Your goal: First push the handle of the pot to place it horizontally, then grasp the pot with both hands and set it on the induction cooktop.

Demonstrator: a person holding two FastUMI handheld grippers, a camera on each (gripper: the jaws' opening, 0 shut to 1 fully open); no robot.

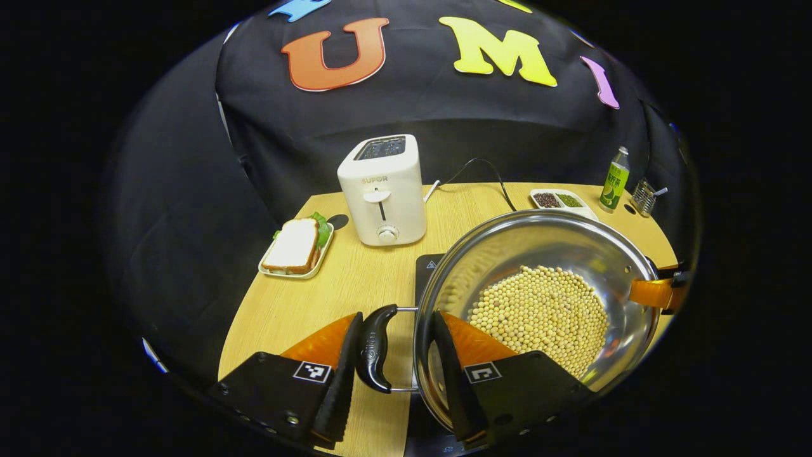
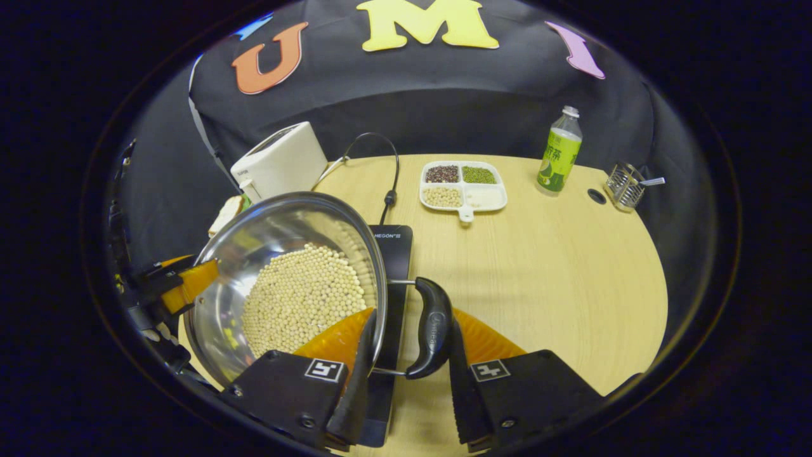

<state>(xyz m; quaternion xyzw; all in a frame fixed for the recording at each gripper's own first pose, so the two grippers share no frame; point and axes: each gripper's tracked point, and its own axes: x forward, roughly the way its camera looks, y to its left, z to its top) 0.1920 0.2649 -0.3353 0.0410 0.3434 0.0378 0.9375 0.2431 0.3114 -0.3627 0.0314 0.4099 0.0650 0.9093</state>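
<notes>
A steel pot (image 1: 545, 247) of pale soybeans (image 1: 539, 311) hangs or sits over the black induction cooktop (image 2: 394, 244); I cannot tell whether it rests on it. My left gripper (image 1: 398, 314) clamps the pot's black side handle (image 1: 376, 348), with one finger outside the handle and the other inside the rim. My right gripper (image 2: 412, 315) holds the opposite black handle (image 2: 431, 327) in the same way. The right gripper (image 1: 660, 292) shows at the pot's far side in the left gripper view. The left gripper (image 2: 184, 282) shows likewise in the right gripper view.
A white toaster (image 1: 382, 190) stands behind the cooktop, its cable (image 2: 387, 171) trailing across the wooden table (image 2: 558, 266). A sandwich on a plate (image 1: 295, 247) lies at the left. A divided tray of beans (image 2: 463, 184), a green bottle (image 2: 558, 152) and a wire holder (image 2: 625, 185) stand at the back right.
</notes>
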